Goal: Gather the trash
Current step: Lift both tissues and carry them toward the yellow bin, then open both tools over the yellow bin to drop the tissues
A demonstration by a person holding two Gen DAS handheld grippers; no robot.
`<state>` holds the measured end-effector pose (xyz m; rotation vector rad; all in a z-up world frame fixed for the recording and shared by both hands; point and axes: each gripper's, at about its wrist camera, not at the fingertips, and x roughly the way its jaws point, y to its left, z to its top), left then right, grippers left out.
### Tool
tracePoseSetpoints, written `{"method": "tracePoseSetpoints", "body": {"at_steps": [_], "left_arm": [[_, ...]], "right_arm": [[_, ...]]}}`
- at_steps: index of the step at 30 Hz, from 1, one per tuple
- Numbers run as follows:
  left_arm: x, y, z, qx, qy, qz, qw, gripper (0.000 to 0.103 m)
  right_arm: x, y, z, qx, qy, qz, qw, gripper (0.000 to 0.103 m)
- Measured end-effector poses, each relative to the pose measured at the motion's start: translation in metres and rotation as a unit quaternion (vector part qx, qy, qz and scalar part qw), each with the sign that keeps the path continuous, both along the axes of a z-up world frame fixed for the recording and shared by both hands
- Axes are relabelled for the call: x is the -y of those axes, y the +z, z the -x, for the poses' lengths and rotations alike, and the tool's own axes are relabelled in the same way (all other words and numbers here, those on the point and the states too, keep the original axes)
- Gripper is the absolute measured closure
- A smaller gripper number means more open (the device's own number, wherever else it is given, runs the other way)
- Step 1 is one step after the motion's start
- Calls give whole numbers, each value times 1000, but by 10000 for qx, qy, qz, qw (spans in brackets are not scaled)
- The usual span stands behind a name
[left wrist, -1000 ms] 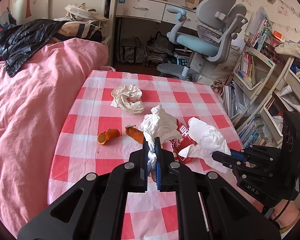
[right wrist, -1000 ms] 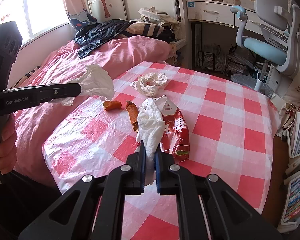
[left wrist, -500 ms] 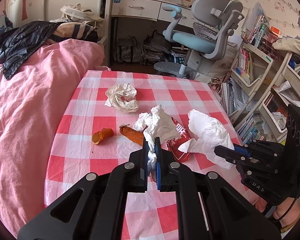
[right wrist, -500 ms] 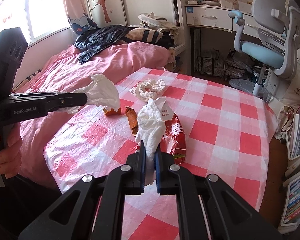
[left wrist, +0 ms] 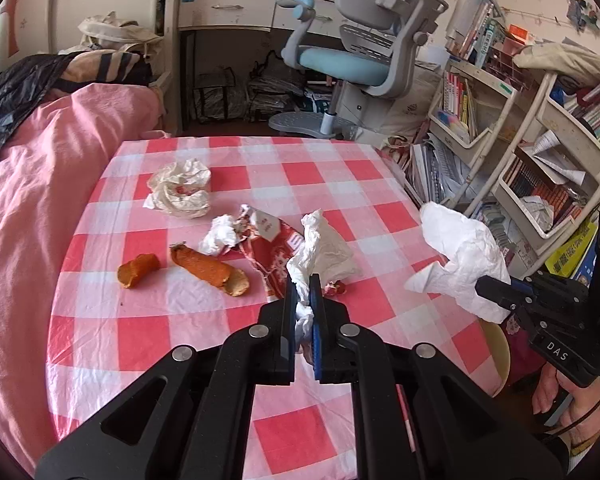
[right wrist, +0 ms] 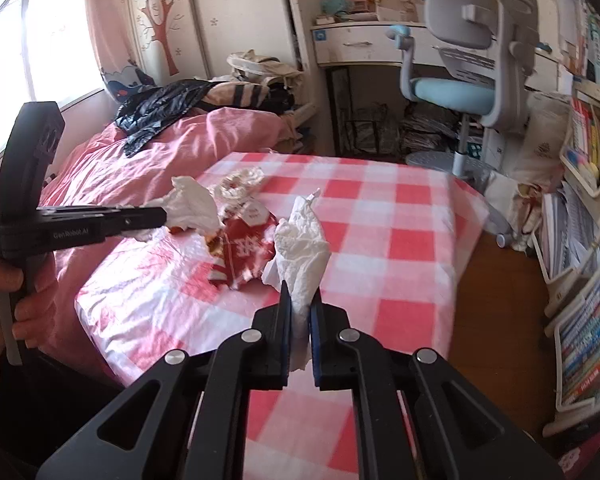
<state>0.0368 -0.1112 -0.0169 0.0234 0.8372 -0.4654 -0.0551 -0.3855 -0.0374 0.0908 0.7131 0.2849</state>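
My left gripper [left wrist: 302,284] is shut on a white tissue [left wrist: 314,240] above the checked table [left wrist: 340,184]; from the right wrist view it [right wrist: 162,214] reaches in from the left with that tissue [right wrist: 192,204]. My right gripper [right wrist: 301,292] is shut on a bigger white tissue [right wrist: 302,248]; the left wrist view shows it [left wrist: 480,284] off the table's right edge with its tissue [left wrist: 464,256]. Lying on the cloth are a red snack wrapper [left wrist: 276,248], a small tissue wad [left wrist: 220,236], two orange peels [left wrist: 138,270] [left wrist: 210,268] and crumpled paper [left wrist: 180,192].
A pink-covered bed [left wrist: 32,200] lies along the table's left side. A grey and blue desk chair [left wrist: 364,56] stands behind the table, and crowded bookshelves [left wrist: 540,168] fill the right. A tan round rim [left wrist: 498,344] shows below the table's right edge. A hand [right wrist: 4,292] holds the left gripper's handle.
Both grippers have moved to the right with their tissues. The right one's tissue went from over the table to beyond its right edge. The left tissue now uncovers the small wad.
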Motion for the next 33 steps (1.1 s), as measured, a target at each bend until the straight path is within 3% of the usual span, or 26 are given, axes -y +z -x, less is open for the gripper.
{"method": "tracePoseSetpoints", "body": {"at_steps": [8, 13, 21, 22, 25, 28, 29, 30, 33], "left_arm": [[83, -7, 20, -25, -723, -159, 9973, 97], [150, -15, 42, -67, -1385, -300, 9899, 97], [272, -49, 85, -247, -2469, -562, 9671, 97], [289, -58, 90, -327, -2587, -604, 9635, 97], [331, -86, 103, -596, -2896, -782, 9521, 96], [355, -104, 118, -653, -3080, -1081, 9430, 75], [356, -106, 123, -545, -3091, -1200, 9419, 62], [356, -105, 127, -393, -3079, -1288, 9418, 52], [343, -93, 127, -73, -2888, -1359, 9477, 36]], "right_arm": [[99, -43, 58, -462, -1021, -193, 9935, 94], [142, -77, 89, -811, -1504, -247, 9850, 94], [188, -141, 118, -1514, -1944, -282, 9688, 94], [193, -149, 119, -1615, -1987, -294, 9662, 92], [207, -160, 125, -1789, -2158, -397, 9591, 73], [213, -154, 133, -1714, -2204, -427, 9593, 62], [214, -152, 135, -1678, -2199, -417, 9601, 61], [215, -148, 135, -1623, -2193, -412, 9612, 61], [214, -134, 131, -1391, -2150, -378, 9659, 61]]}}
